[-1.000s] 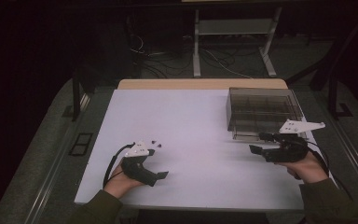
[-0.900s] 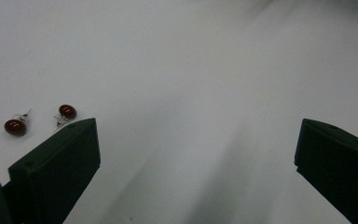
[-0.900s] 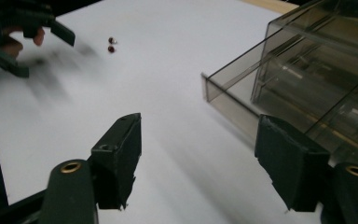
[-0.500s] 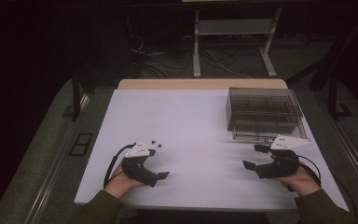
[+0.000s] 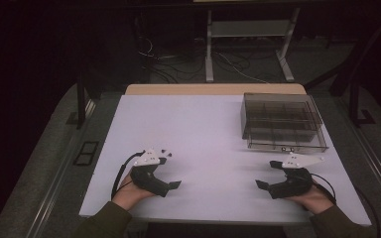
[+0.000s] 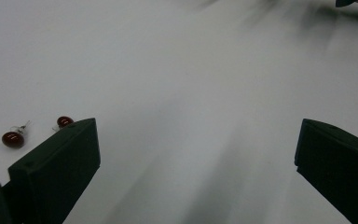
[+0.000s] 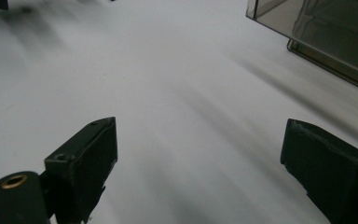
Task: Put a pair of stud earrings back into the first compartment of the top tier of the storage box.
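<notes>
Red earrings (image 6: 14, 138) lie untouched on the table (image 5: 203, 134); we have our left tongs (image 5: 171, 172) and right tongs (image 5: 267, 173) open and empty, the right having just widened, so nothing is in the clear box (image 5: 283, 121) yet.

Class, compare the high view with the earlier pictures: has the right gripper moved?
Yes. The right gripper has drawn back from the smoky compartment box toward the table's near edge, and its jaws have just been opening, with nothing between them.

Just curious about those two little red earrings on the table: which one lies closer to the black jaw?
The smaller-looking earring, right at the top edge of the left gripper's jaw. The other earring lies farther out to the side, apart from it.
</notes>
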Motion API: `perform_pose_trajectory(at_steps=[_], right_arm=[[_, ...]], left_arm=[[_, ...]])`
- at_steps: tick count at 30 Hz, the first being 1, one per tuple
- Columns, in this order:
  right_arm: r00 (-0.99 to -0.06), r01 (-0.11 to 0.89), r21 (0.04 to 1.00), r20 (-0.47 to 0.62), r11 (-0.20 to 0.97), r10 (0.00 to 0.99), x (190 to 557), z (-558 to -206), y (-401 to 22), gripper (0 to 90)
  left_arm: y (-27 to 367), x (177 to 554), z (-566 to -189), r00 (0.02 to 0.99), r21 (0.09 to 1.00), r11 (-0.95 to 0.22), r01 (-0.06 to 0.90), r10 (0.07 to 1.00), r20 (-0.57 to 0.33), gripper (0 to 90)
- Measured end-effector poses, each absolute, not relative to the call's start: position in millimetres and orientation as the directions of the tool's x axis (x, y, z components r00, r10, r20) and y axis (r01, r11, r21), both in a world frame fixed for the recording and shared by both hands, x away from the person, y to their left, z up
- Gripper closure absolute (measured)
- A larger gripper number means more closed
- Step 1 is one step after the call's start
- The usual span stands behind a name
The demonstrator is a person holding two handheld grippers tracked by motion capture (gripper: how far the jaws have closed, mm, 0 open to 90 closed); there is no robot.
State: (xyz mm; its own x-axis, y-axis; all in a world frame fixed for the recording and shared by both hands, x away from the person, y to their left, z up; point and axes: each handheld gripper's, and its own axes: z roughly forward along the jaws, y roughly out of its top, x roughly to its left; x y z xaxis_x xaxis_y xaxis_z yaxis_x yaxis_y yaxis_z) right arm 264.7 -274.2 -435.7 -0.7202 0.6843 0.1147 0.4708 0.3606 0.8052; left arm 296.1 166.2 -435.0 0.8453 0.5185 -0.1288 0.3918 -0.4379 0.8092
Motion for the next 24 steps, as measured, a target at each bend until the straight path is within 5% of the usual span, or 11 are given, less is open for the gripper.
perform_pose_trajectory(at_steps=[6, 8, 24], right_arm=[[-0.727, 0.472, 0.793, 0.102, 0.386, 0.679, 263, -440, -272, 10.1], [-0.727, 0.472, 0.792, 0.102, 0.387, 0.679, 264, -440, -271, 0.0], [-0.725, 0.495, 0.764, 0.101, 0.413, 0.681, 265, -446, -266, 0.4]], left_arm=[[167, 297, -435, 0.843, 0.812, -0.432, 0.392, 0.522, -0.128, 0.0], [167, 297, -435, 0.844, 0.808, -0.443, 0.389, 0.522, -0.121, 0.0], [171, 315, -425, 0.829, 0.823, -0.418, 0.385, 0.549, -0.109, 0.0]])
